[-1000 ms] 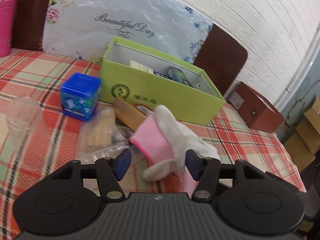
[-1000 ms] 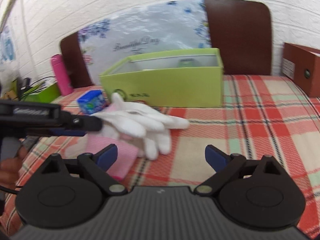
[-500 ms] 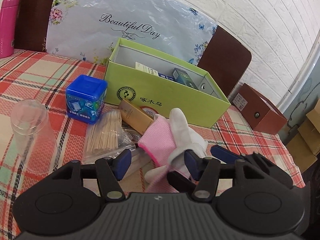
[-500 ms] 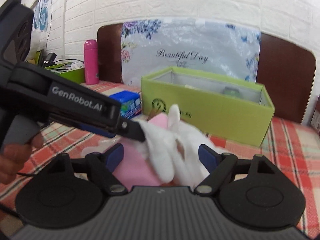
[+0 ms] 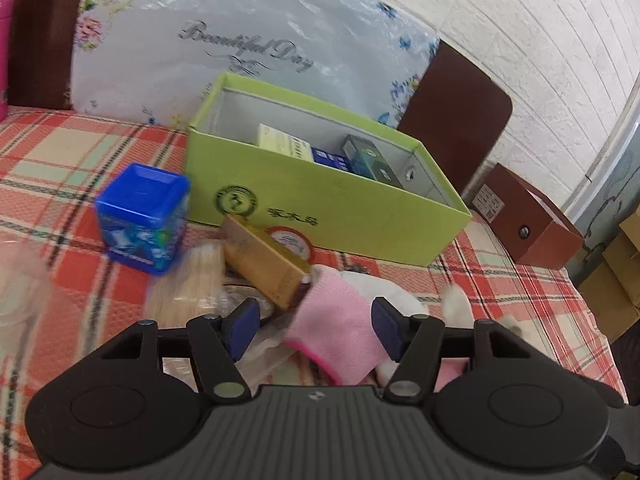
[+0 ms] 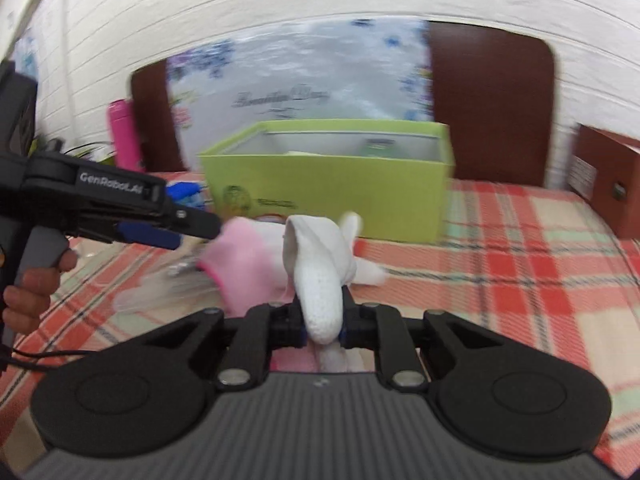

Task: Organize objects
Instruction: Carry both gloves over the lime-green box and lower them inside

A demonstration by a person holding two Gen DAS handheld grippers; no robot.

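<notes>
A white glove with a pink cuff [image 5: 336,328] lies on the checked tablecloth in front of the open green box [image 5: 328,216]. My left gripper [image 5: 314,332] is open, its pads on either side of the pink cuff without pinching it. My right gripper [image 6: 323,326] is shut on the white glove's fingers [image 6: 320,288]; the pink cuff [image 6: 244,264] hangs to the left. The left gripper [image 6: 160,236] shows from the side in the right wrist view, just left of the cuff. The green box [image 6: 332,184] stands behind the glove.
A blue cube box [image 5: 142,216], a gold carton [image 5: 266,266], a bag of wooden sticks [image 5: 192,284] and a clear cup [image 5: 16,284] lie left of the glove. The green box holds small cartons [image 5: 320,152]. A brown box [image 5: 524,220] sits at the far right, a pink bottle [image 6: 124,136] at the back left.
My right gripper has closed on the glove's white fingers. My left gripper stays open and has moved forward and tilted, so the cuff now lies between its pads.
</notes>
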